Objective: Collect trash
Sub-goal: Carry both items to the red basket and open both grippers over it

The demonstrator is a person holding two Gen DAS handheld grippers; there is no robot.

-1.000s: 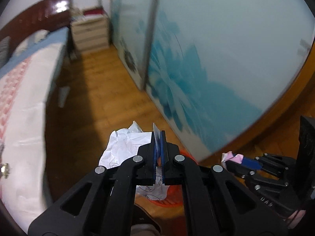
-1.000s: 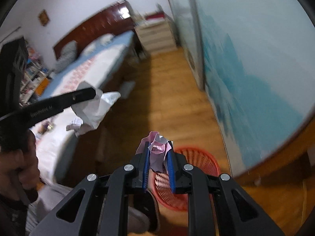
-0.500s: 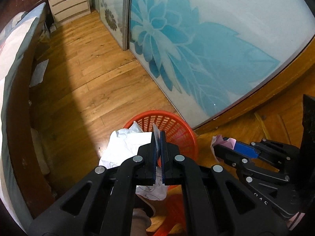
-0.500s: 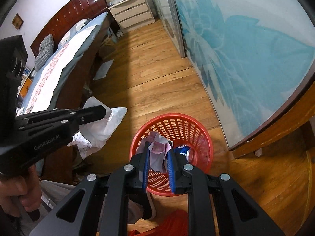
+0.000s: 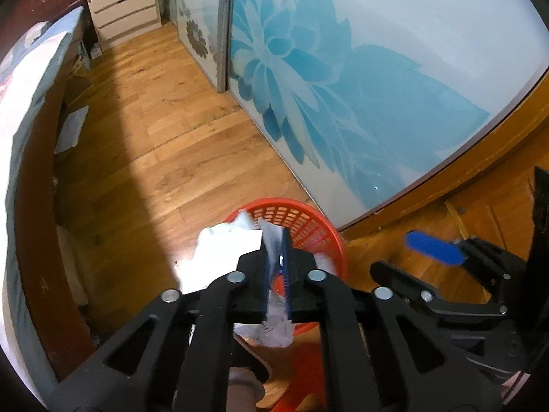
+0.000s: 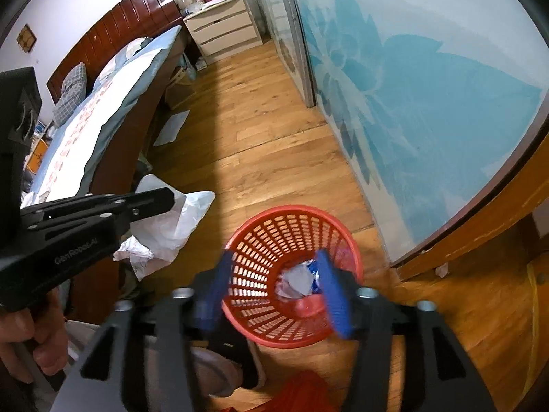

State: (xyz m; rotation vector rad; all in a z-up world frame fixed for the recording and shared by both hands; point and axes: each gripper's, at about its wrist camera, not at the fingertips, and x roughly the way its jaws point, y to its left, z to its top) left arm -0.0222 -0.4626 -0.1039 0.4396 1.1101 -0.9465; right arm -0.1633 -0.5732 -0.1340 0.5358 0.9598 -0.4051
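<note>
The red mesh wastebasket (image 6: 291, 274) stands on the wooden floor (image 6: 260, 144) just beside the sliding wardrobe door with the blue flower print (image 6: 411, 79), its mouth straight below the right gripper (image 6: 278, 295) at twelve o'clock in the right wrist view. That gripper's jaws are opening with nothing between them; crumpled scraps (image 6: 295, 281) lie at the basket's bottom. The crumpled white paper (image 5: 223, 250) hangs from the left gripper (image 5: 278, 271), whose jaws are just beginning to part, the sheet between the pads and seemingly pinched. In the left wrist view the basket (image 5: 308, 226) lies at about one o'clock from the fingertips, while most of the paper trails toward ten o'clock, outside the rim. I judge a small shift toward the basket is needed for it to fall in.
</note>
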